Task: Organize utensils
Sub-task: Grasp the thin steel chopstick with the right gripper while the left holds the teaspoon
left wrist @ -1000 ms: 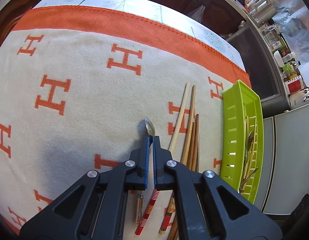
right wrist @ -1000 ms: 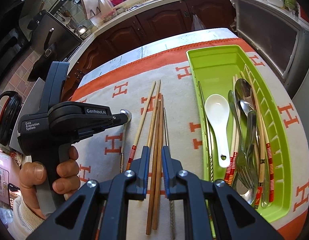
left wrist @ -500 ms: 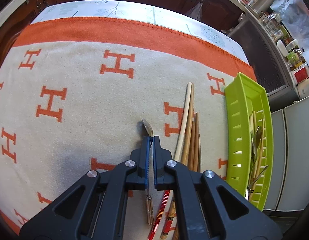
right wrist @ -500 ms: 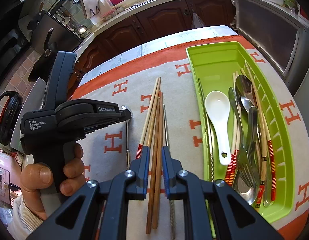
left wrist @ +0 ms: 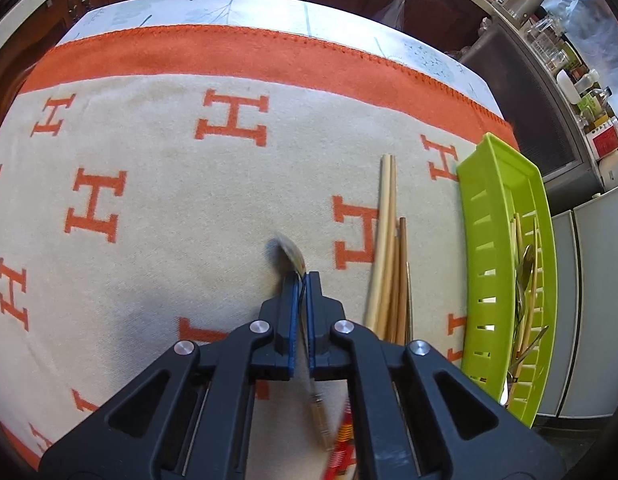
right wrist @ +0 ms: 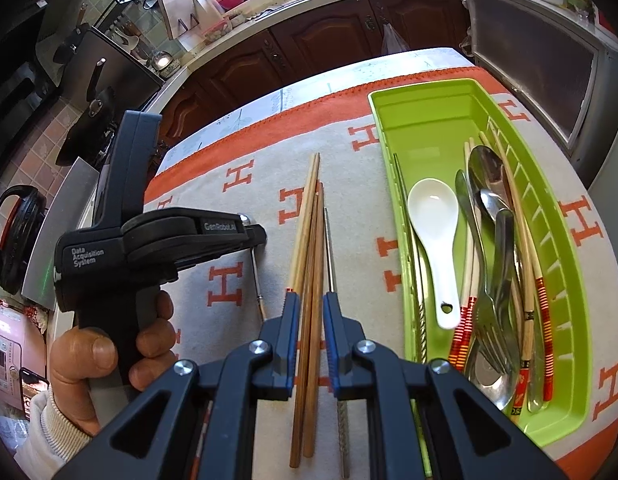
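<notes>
My left gripper (left wrist: 303, 280) is shut on a small metal spoon (left wrist: 288, 255) with a wooden handle, which is blurred and tilts down toward the cloth. In the right wrist view a hand holds that left gripper (right wrist: 255, 236), and the spoon (right wrist: 256, 276) hangs below its tips. My right gripper (right wrist: 311, 300) is low over the cloth, shut on a pair of brown chopsticks (right wrist: 315, 240) that fill the narrow gap. Two pale chopsticks (right wrist: 307, 208) and a thin metal chopstick (right wrist: 329, 248) lie on either side. The green tray (right wrist: 397, 120) holds a white spoon (right wrist: 433, 216), metal spoons, a fork and chopsticks.
A cream blanket with orange H marks (left wrist: 149, 160) covers the table, and its orange border runs along the far edge. The green tray (left wrist: 505, 200) sits at the right edge. Dark cabinets and a crowded counter stand behind. A pink cooker (right wrist: 5, 344) is at the far left.
My left gripper has tilted and raised the spoon, so its handle has come off the cloth. The pale chopsticks' banded ends shifted toward the brown pair. The right gripper has stayed put.
</notes>
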`<state>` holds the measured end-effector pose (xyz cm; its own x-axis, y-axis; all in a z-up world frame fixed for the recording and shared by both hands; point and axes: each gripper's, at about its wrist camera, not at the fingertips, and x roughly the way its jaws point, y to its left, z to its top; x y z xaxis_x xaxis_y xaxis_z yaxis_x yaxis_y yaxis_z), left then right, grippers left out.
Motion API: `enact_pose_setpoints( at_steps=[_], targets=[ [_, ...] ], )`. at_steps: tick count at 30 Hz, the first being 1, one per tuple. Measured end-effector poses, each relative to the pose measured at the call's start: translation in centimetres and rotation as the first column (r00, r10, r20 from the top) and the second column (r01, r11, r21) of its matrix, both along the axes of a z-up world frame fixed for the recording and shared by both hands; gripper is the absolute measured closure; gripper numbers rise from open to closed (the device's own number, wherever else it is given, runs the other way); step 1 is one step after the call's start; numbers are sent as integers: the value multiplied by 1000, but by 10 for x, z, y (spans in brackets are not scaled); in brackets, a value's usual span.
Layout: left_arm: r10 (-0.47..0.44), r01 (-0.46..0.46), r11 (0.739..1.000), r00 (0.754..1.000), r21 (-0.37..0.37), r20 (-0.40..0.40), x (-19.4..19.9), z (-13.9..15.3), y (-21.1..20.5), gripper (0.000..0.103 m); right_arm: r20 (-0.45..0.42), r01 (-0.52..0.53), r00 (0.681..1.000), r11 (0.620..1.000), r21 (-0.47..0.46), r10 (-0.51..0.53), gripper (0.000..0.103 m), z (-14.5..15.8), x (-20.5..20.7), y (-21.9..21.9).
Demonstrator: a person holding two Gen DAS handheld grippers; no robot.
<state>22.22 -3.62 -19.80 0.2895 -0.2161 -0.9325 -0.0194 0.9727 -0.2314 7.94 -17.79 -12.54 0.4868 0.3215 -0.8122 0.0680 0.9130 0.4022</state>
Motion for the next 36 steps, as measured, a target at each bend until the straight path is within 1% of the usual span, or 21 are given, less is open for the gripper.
enact_pose_setpoints(
  at_steps=[4, 7, 12, 15, 21, 22, 25, 28, 33, 36],
  targets=[
    [0, 0, 999, 1000, -37, -13, -3, 5, 12, 103, -5, -21, 1000, 1000, 2, 21, 91, 0, 5, 6],
    [-13, 13, 998, 1000, -53, -6, -9, 10, 21, 103, -14, -52, 999, 999, 5, 52, 91, -2, 9, 15],
    [-67, 69, 992, 998, -110, 19, -28, 24, 36, 103, -42, -105, 994, 994, 6, 105, 91, -14, 17, 29],
    [-90, 93, 988, 996, -122, 30, -43, 30, 48, 103, -60, -129, 990, 992, -12, 128, 91, -21, 20, 40],
    [-92, 97, 987, 995, -125, 45, -68, 34, 67, 103, -93, -140, 987, 985, -100, 131, 91, -33, 29, 56],
    [-89, 94, 987, 995, -130, 46, -68, 33, 70, 103, -95, -142, 987, 984, -109, 132, 92, -35, 30, 58],
    [-78, 85, 985, 996, -154, 49, -75, 32, 83, 103, -92, -147, 987, 974, -174, 132, 92, -34, 32, 64],
    [-69, 77, 985, 996, -155, 54, -80, 30, 93, 103, -86, -148, 988, 962, -231, 131, 91, -33, 34, 72],
    [-58, 65, 982, 997, -177, 44, -83, 25, 103, 103, -79, -132, 990, 951, -281, 115, 91, -32, 40, 75],
    [-54, 61, 980, 998, -187, 42, -83, 24, 106, 103, -90, -142, 989, 942, -303, 120, 91, -32, 42, 80]
  ],
)
